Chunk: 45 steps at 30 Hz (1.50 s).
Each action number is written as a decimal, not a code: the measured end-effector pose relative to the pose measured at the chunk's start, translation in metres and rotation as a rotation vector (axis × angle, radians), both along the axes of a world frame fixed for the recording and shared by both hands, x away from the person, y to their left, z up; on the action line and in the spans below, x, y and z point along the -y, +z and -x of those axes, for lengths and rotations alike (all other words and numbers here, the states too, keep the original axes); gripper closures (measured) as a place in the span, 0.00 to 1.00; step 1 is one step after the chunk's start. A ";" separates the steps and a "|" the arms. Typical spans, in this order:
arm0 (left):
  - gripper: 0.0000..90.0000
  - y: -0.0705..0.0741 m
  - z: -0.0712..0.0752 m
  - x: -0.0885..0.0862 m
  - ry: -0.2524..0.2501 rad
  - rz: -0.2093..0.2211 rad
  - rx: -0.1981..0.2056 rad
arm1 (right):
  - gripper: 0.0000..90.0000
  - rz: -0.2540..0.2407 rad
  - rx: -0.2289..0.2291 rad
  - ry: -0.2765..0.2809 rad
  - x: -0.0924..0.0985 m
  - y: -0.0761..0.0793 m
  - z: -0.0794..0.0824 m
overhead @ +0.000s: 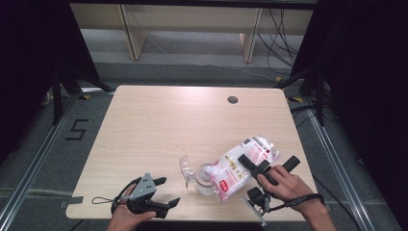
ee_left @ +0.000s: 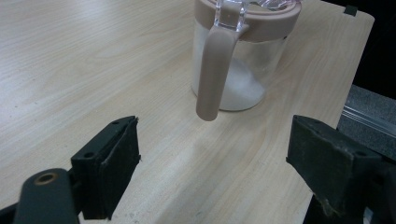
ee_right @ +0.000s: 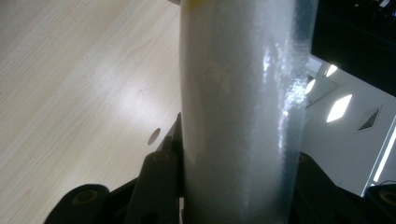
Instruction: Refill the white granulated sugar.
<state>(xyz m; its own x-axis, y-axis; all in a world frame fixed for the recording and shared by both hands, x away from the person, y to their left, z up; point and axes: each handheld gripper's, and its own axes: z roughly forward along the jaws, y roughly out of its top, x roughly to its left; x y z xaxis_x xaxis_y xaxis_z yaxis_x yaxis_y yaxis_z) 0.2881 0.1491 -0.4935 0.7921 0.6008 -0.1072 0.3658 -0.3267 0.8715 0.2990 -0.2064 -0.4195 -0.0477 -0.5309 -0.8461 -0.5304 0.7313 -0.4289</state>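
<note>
**Bag tipped over the jar, left gripper waiting**

On the pale wooden table (overhead: 159,120), near the person's edge, a clear plastic bag (overhead: 240,166) of white grains with red print lies tilted, its lower end resting over the mouth of a glass jar (overhead: 206,179). The right gripper (overhead: 269,166) has its jaws clamped on the bag's upper part, the pads pressing in from both sides; in the right gripper view the bag (ee_right: 240,112) rises between those jaws as a frosted white column. The jar (ee_left: 238,60) has a beige collar and a beige handle (ee_left: 212,70), with white grains in its bottom; its clear lid (overhead: 184,167) stands flipped open. The left gripper (overhead: 166,192) sits just left of the jar, jaws wide apart and holding nothing.
</note>
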 end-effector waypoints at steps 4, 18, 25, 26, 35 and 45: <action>0.18 0.000 0.000 0.000 0.001 0.000 0.001 | 0.78 0.008 0.000 0.000 0.000 0.001 0.000; 0.18 0.000 0.000 0.000 -0.002 -0.002 0.005 | 0.78 -0.004 0.003 0.005 0.000 0.001 0.001; 0.18 0.001 0.000 0.000 -0.001 -0.001 0.003 | 0.78 0.001 0.003 0.000 0.001 0.002 0.001; 0.18 0.000 0.000 0.000 -0.001 -0.001 0.003 | 0.78 0.006 0.005 0.000 0.001 0.002 0.001; 0.18 0.001 0.000 0.000 0.001 0.000 0.003 | 0.79 0.000 0.004 0.001 0.001 0.003 0.002; 0.18 0.001 0.000 0.000 0.001 0.001 0.003 | 0.79 0.003 0.003 -0.002 0.001 0.003 0.002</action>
